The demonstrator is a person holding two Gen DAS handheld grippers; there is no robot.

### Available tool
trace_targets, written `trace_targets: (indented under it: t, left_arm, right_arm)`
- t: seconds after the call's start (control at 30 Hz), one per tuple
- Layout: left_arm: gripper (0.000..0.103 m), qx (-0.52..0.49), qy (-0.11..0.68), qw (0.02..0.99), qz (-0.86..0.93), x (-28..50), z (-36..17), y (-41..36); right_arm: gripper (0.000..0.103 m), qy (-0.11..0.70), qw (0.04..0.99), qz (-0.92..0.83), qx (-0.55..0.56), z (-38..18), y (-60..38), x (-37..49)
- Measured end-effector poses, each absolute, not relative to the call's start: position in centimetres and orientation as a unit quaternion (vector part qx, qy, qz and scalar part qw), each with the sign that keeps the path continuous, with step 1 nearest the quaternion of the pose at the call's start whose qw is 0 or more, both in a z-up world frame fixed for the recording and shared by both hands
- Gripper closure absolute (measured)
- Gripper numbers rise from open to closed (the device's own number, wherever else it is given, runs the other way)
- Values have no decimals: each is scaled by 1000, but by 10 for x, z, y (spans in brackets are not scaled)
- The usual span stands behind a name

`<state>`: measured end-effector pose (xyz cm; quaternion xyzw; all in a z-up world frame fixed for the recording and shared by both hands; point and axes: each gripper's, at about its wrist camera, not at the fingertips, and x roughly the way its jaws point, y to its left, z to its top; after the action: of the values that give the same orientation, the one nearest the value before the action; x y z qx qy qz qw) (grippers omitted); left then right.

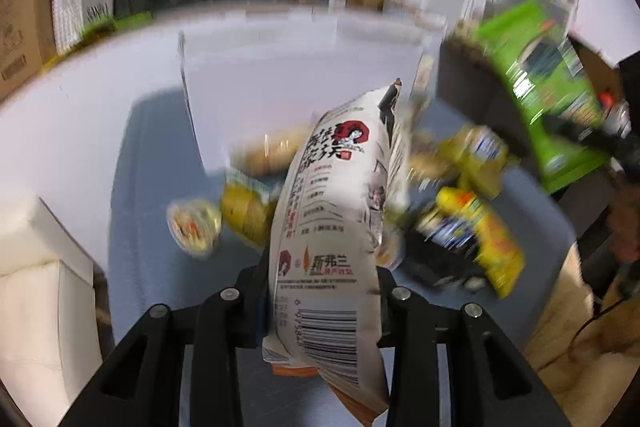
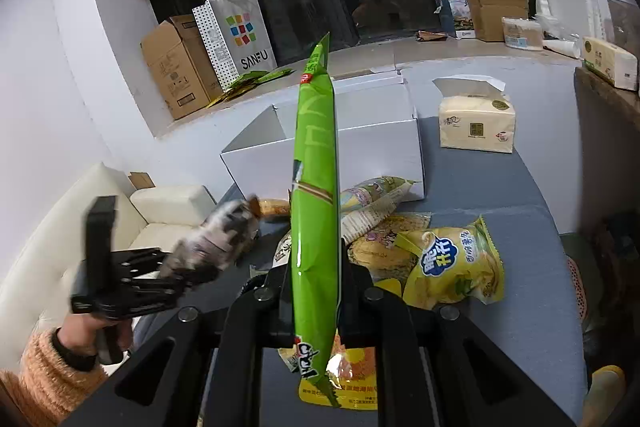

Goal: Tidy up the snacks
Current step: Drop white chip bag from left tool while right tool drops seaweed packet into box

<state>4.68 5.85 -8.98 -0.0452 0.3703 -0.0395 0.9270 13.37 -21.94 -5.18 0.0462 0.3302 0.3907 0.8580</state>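
My left gripper (image 1: 322,279) is shut on a white snack bag (image 1: 340,207) with a red logo and holds it above the grey table (image 1: 140,187). In the right wrist view the left gripper (image 2: 168,267) and its white bag (image 2: 224,235) show blurred at the left. My right gripper (image 2: 316,275) is shut on a green snack bag (image 2: 314,187), held edge-on and upright; the bag also shows in the left wrist view (image 1: 536,83). An open white box (image 2: 340,139) stands behind the pile of yellow snack bags (image 2: 452,263). The box also shows in the left wrist view (image 1: 280,75).
A tissue pack (image 2: 476,123) sits on the table at the right of the box. A white sofa (image 2: 80,227) is at the left. Cardboard boxes (image 2: 176,67) and a paper shopping bag (image 2: 236,35) stand on the window ledge. More yellow snacks (image 1: 476,227) lie below my left gripper.
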Motion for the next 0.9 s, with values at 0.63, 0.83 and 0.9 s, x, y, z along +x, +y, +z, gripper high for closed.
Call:
trace_targets:
  t: [0.63,0.83,0.9]
  left_arm:
    - [65,-215,251,944,9,217,22,143]
    - [63,-190,299,934,34,274,15,146]
    - [57,-180,311,932,47,280,13,146]
  right_arm:
    - [90,329,880,342,-11,39,-91,308]
    - [90,364,873,319,-59,24,-61,352]
    - [88,370,872,313,-68,18,-57,358]
